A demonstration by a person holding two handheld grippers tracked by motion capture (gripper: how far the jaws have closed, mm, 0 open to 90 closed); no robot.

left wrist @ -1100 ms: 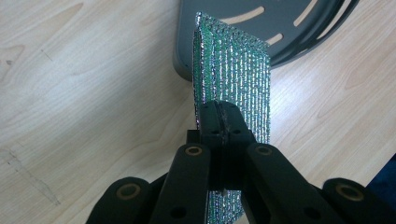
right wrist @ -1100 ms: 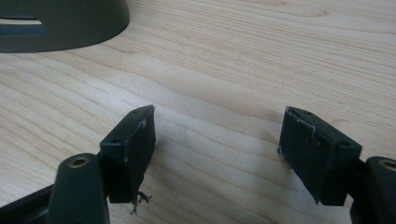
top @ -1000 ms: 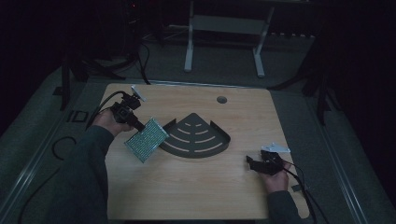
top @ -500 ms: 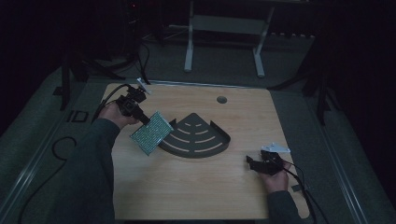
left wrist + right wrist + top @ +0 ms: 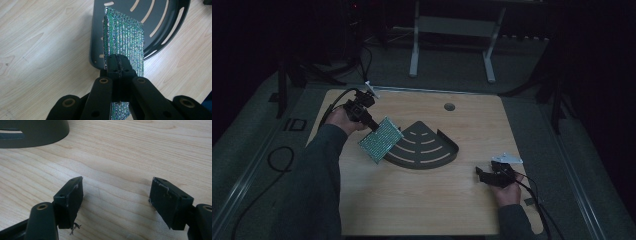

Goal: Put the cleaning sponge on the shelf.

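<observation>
Left of centre in the high view, your left hand-held gripper (image 5: 371,123), clamped on the glittery green pad (image 5: 381,139), has carried it closer over the dark tray's (image 5: 424,147) edge, suggesting placement next, while your right hand-held gripper (image 5: 486,176) rests wide open on the counter (image 5: 422,200).

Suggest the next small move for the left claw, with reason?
Probably carry it a bit further over the dark slotted tray and lower. The left claw is shut on the green glittery pad, which is held over the tray's near edge, partly still above the wooden table. The right claw sits open and idle on the table.
</observation>
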